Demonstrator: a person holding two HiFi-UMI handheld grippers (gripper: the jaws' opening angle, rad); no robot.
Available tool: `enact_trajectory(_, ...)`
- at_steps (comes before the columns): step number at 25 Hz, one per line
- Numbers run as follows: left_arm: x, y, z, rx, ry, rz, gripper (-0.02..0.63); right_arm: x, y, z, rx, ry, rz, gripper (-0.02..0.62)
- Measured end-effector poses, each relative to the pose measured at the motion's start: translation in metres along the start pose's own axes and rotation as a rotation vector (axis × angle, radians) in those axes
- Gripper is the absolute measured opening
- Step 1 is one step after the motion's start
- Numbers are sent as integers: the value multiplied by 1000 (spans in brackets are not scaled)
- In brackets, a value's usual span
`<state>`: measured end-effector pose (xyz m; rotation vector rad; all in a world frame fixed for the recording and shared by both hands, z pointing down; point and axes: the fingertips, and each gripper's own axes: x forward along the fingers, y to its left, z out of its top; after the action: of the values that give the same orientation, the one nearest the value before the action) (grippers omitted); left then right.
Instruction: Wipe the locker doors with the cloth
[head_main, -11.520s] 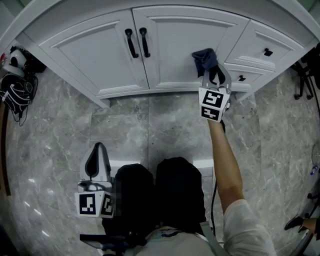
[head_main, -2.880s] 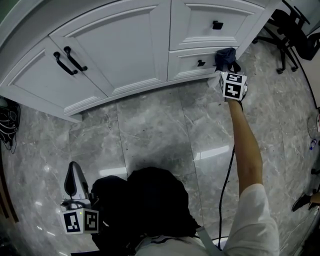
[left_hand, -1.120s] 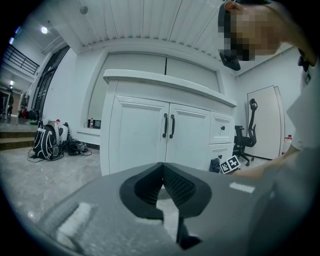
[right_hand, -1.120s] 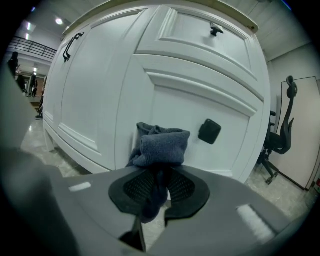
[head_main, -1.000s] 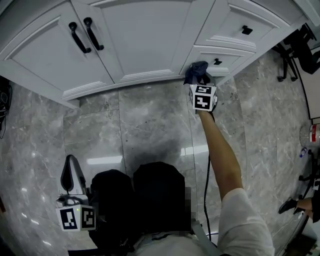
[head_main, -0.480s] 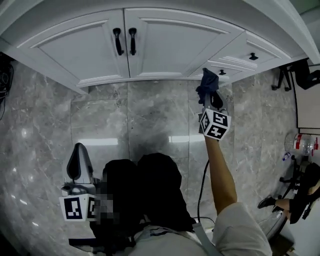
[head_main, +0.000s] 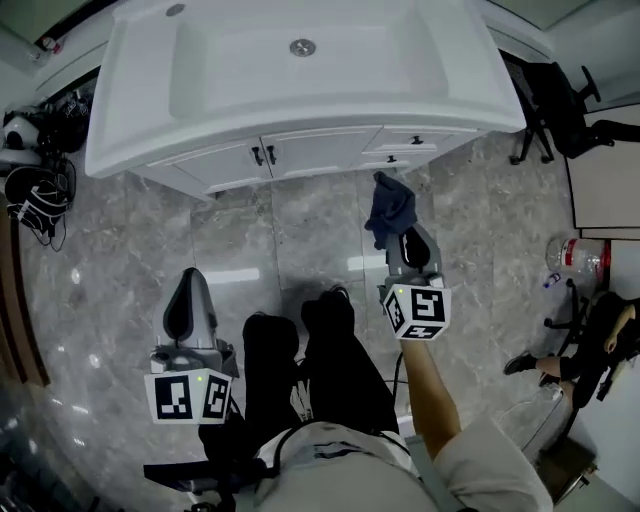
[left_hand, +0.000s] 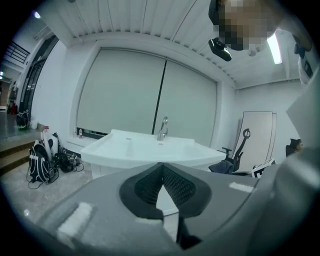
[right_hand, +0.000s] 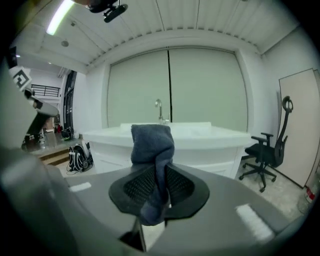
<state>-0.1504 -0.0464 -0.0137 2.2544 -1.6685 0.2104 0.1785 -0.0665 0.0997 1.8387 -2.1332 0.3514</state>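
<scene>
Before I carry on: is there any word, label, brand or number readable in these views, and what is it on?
No readable words or numbers in any view.
Marker cubes on the left hand-held gripper and the right hand-held gripper: black-and-white square patterns only, no lettering.
Bottle at the right of the head view: red label, too small to read.

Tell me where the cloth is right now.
Head view: the blue cloth is clamped in the right tool, right of centre, held up in front of the white vanity, clear of its doors.
</scene>
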Motion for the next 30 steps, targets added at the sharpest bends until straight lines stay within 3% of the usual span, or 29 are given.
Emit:
enact_trajectory(6, -26, -61, 155, 32, -43, -82, 2, -103, 2, 183, -11, -85, -1, 64)
enact_trajectory(9, -37, -83, 213, 52, -82, -106, 2, -135, -1, 242, -6, -120, 4, 63)
enact_trajectory(12, -42, -106, 245, 70, -130, -129, 2, -151, -5, 284, -25, -159, 13, 61)
enact_trajectory(18, -43, -142, 272, 98, -193, -163, 2, -162, -10, 323, 2, -229, 31, 55)
enact_trajectory(30, -37, -155, 294, 114, -251, -134, 2, -161, -16, 343, -11, -272, 75, 55)
